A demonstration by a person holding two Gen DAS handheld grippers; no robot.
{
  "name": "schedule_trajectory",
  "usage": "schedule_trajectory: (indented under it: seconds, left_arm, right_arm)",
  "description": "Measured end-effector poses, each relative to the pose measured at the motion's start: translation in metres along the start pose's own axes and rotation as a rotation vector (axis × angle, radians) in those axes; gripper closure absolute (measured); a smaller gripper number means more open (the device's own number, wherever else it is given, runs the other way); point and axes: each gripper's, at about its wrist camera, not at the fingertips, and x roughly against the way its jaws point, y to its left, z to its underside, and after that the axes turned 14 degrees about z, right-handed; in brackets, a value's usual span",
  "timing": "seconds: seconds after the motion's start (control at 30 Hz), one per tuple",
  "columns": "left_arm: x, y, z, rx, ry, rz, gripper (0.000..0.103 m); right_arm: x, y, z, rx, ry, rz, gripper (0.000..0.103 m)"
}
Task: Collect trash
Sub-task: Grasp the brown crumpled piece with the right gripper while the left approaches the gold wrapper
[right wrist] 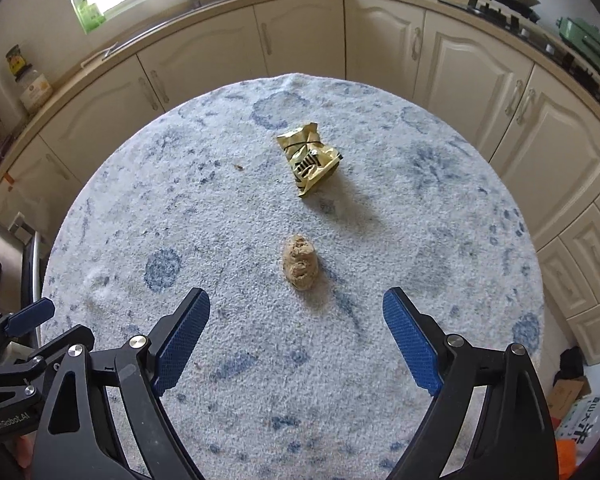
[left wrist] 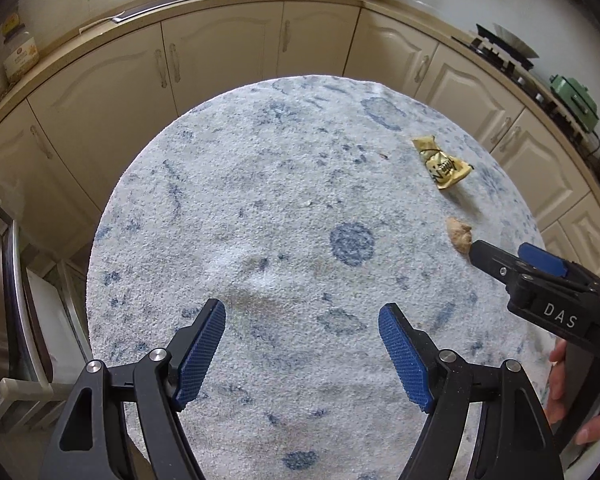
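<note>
1. two pieces of trash lie on a round table under a blue-patterned white cloth [right wrist: 180,208]: a crumpled yellow wrapper [right wrist: 309,159] toward the far side and a brown crumpled wad [right wrist: 300,262] nearer, well apart.
2. right gripper [right wrist: 296,336] hangs above the cloth, jaws spread wide and empty, the wad just ahead of its tips.
3. left gripper [left wrist: 302,354] hovers over bare cloth, jaws wide, holding nothing.
4. risk: the wad looks light and could skid or roll off a pad if the jaws close off-centre.
5. risk: pads pressed too low could pinch the cloth and drag it, wrapper included.
6. risk: the grippers sit close and could bump.
</note>
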Motion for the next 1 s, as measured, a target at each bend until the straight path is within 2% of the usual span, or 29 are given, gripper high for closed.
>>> schedule_trajectory:
  seconds: [0.07, 0.2, 0.3, 0.33, 0.37, 0.43, 0.53, 0.77, 1.0]
  left_arm:
    - [-0.008, 0.006, -0.004, 0.013, 0.007, -0.002, 0.028]
    - [-0.022, 0.016, -0.01, 0.032, 0.017, -0.008, 0.028]
    - [-0.03, 0.02, -0.012, 0.045, 0.026, 0.0, 0.028]
    - [-0.032, 0.021, -0.012, 0.048, 0.027, 0.001, 0.028]
    - [-0.034, 0.021, -0.012, 0.052, 0.028, 0.0, 0.028]
    - [-0.038, 0.022, -0.012, 0.056, 0.031, 0.0, 0.028]
    - [-0.043, 0.021, -0.012, 0.057, 0.04, 0.006, 0.028]
    - [-0.05, 0.006, -0.019, 0.051, 0.042, 0.027, 0.028]
    - [-0.072, -0.029, -0.042, -0.004, 0.063, 0.044, 0.028]
  right_arm:
    - [-0.012, 0.003, -0.004, 0.007, 0.024, 0.0, 0.023]
    - [-0.03, 0.005, -0.009, 0.009, 0.045, 0.001, 0.026]
    - [-0.034, 0.004, -0.009, 0.015, 0.038, -0.003, 0.037]
    - [-0.036, 0.003, -0.009, 0.019, 0.04, -0.007, 0.047]
    - [-0.039, 0.002, -0.009, 0.021, 0.048, -0.012, 0.065]
    - [-0.039, -0.005, -0.009, 0.007, 0.04, 0.0, 0.081]
    - [-0.039, -0.015, -0.006, -0.001, 0.054, -0.045, 0.082]
    - [-0.034, -0.05, -0.005, -0.069, 0.05, -0.03, 0.082]
    - [-0.031, -0.086, -0.016, -0.117, 0.03, -0.003, 0.082]
